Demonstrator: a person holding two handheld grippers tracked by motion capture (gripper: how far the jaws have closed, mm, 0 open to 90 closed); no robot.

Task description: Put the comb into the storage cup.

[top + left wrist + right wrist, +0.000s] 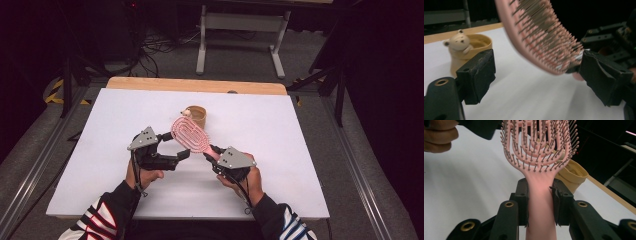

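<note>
White tabletop fills the middle of a dark room, with a wooden strip along its far edge, grey floor around it and the legs of a white stand beyond.

Above the table's centre is a pink plastic vented hairbrush with an oval head of looping ribs. Its long axis runs on a diagonal in the high view: the handle points toward the near right, the head toward the far left, raised off the surface. The right gripper is clamped on the handle, both black jaws pressed against its sides; the right gripper view shows this closely, the brush rising straight up from between the jaws with its bristles facing the camera.

The left gripper sits just beside the brush head on the left, its jaws apart and gripping nothing. In the left gripper view the brush slants across between the two jaws, bristles turned down and to the right, pale tips on thin pins; contact with the right-hand jaw cannot be told.

Behind the brush stands a tan round cup with a small cream bear figure on its rim. The bear's face is plain in the left gripper view; the right gripper view gives only part of the cup's wall behind the brush.

Striped sleeves enter from the bottom of the high view.
</note>
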